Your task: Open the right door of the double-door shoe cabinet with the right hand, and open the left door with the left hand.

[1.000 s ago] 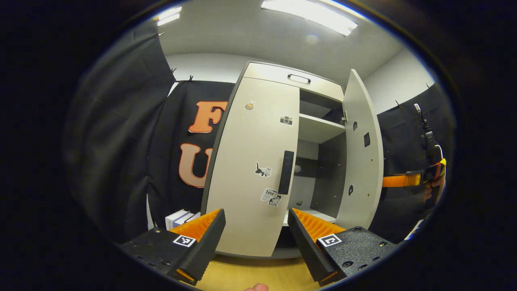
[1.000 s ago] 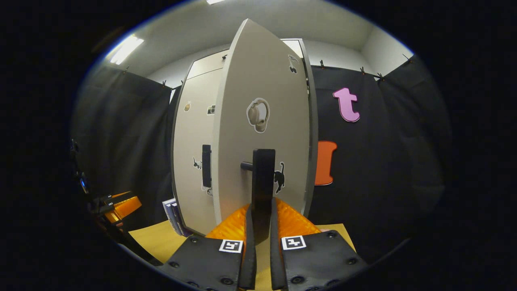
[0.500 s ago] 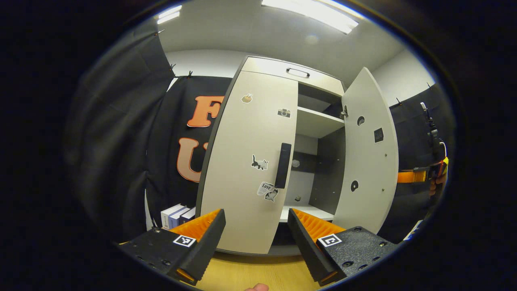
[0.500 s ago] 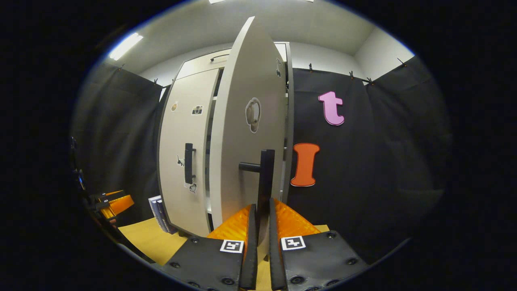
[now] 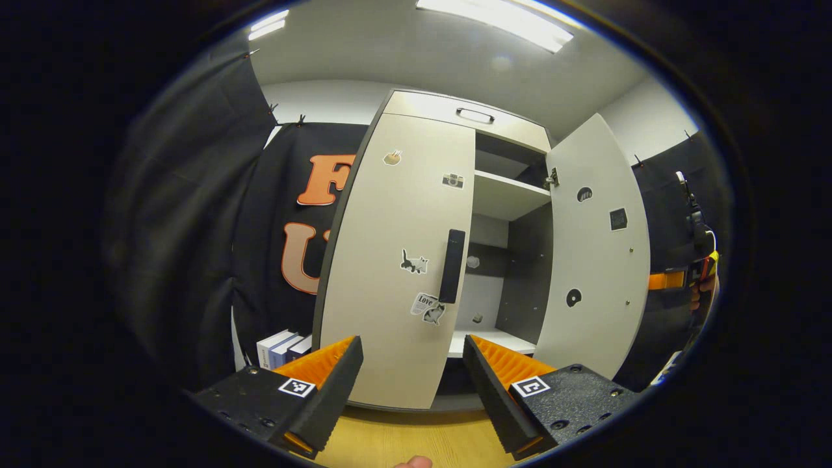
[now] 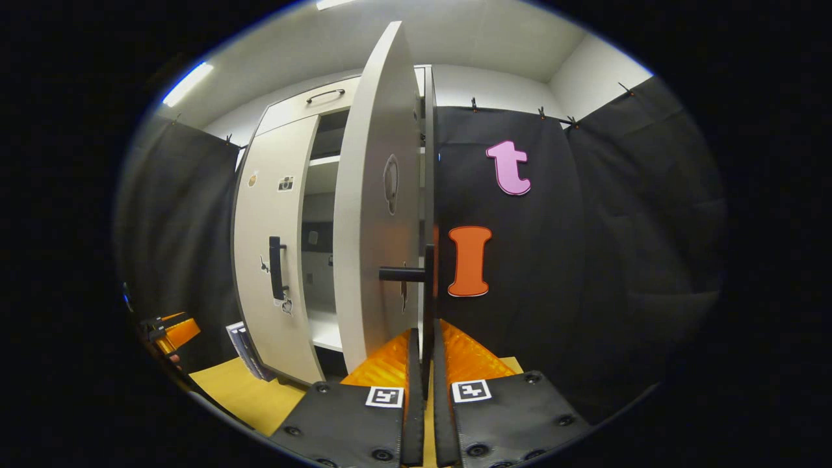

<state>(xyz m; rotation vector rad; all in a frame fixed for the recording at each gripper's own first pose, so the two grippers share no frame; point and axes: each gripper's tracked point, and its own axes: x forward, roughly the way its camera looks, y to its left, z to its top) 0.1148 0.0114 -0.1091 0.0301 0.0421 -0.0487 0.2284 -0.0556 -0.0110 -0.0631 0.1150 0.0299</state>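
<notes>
Straight ahead stands the pale grey double-door shoe cabinet (image 5: 455, 114) on a yellow wooden floor (image 5: 403, 442). Its right door (image 6: 374, 214) hangs wide open, and the right gripper (image 6: 424, 364) is clenched on that door's black bar handle (image 6: 428, 305). Its left door (image 5: 396, 260) is closed, black handle (image 5: 451, 265) untouched; the left gripper (image 5: 413, 370) hovers before it, fingers spread apart.

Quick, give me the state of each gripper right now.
Left gripper: open, holding nothing, facing the shut left door.
Right gripper: shut on the right door's handle.
</notes>
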